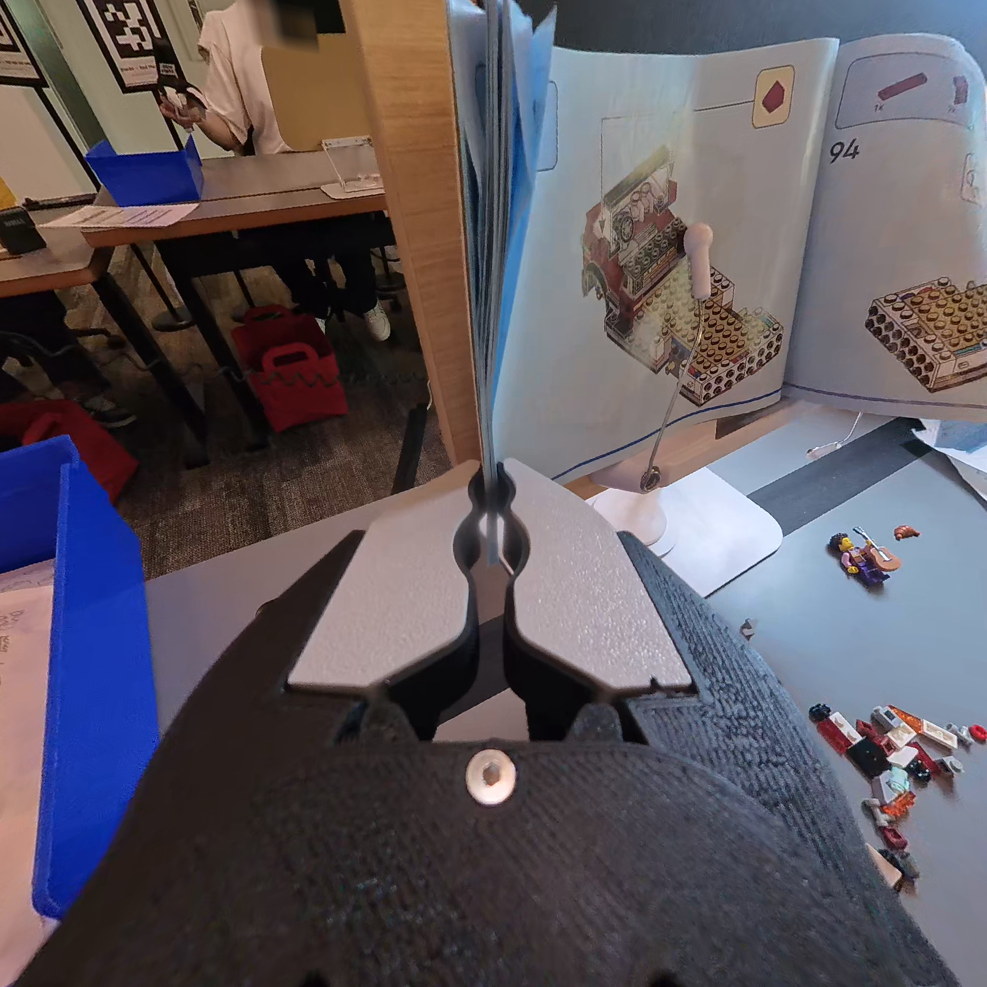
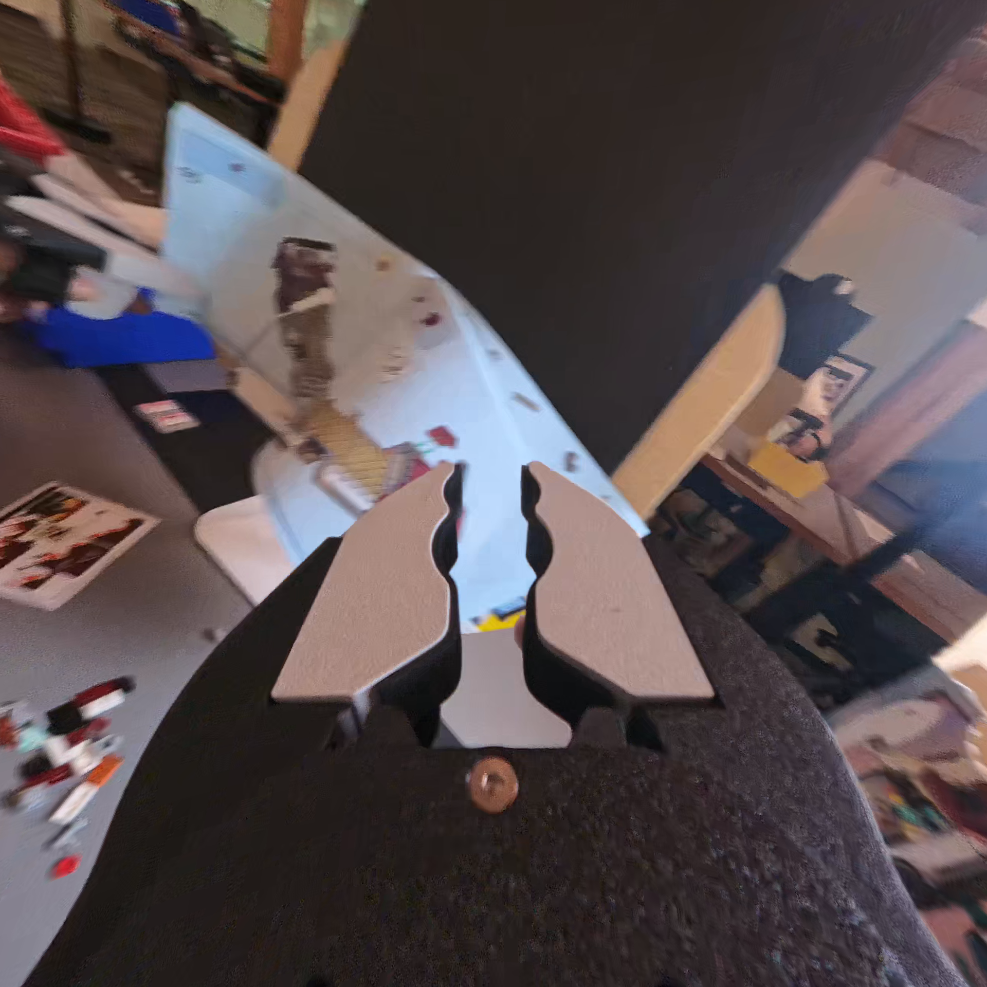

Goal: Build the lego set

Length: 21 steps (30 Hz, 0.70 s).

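Booklet pages [image 1: 488, 224] — a sheaf of them, seen edge-on — stand upright between the fingers [image 1: 427, 566] of the left gripper [image 1: 490, 480], which are pressed together on the lower edge of the sheaf. They belong to a brick-building instruction booklet [image 1: 667, 213] that stands open on a white stand [image 1: 710, 512] at the back of the grey surface [image 1: 801, 667], its pages bowing outward on either side. A thin wire arm with a pale tip [image 1: 699, 256] rises from the stand in front of the open page.

On the surface to the right of the left gripper lie a small toy figure with a guitar [image 1: 865, 555], a tiny brown croissant piece [image 1: 906, 531] and a loose heap of small bricks [image 1: 897, 747] in red, white, black and orange. A blue bin [image 1: 96, 667] sits at the left edge.

The right gripper [image 2: 490, 475] holds nothing — its fingers [image 2: 587, 582] stand apart with a clear gap, through which the pale blue page shows. It hovers close to the booklet's right-hand side [image 2: 427, 374]; this view is smeared with motion blur, so I cannot tell whether a fingertip touches the paper. A printed sheet [image 2: 64, 539] lies flat on the surface to its left.
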Motion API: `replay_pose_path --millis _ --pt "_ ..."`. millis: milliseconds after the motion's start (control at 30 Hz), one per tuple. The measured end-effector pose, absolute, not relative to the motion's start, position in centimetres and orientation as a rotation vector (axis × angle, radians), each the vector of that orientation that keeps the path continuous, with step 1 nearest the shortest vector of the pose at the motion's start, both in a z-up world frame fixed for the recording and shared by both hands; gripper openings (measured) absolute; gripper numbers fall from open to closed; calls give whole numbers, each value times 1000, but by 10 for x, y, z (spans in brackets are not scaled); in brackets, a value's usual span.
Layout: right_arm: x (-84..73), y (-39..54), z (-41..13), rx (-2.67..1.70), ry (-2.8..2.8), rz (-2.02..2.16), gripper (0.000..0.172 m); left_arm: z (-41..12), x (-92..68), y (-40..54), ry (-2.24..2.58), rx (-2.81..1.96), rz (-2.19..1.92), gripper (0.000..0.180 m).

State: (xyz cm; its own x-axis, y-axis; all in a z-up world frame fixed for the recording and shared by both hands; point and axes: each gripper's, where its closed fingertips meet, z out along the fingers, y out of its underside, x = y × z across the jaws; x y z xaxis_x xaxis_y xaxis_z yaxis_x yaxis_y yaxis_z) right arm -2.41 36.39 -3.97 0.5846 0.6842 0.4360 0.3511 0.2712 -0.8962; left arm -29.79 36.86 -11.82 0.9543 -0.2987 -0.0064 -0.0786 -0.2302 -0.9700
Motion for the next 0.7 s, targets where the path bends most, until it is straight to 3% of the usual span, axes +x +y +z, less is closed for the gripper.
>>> replay_pose_path --millis 133,267,367,467,700 --pt "-90 313 -94 -1335 -1241 297 21 -119 -298 370 268 -1796 -223 3" --pt "-123 326 -133 -1408 -1305 128 22 -119 -299 370 257 -1799 -236 3" --pt "-119 356 -133 -1502 -1250 92 4 -120 -300 369 255 -1806 -244 3" --pt "-101 387 -135 -1625 -1217 54 16 -124 -306 368 234 -1814 -275 3" --pt "-79 408 -133 -1745 -1157 109 15 -121 -307 365 241 -1796 -302 3"
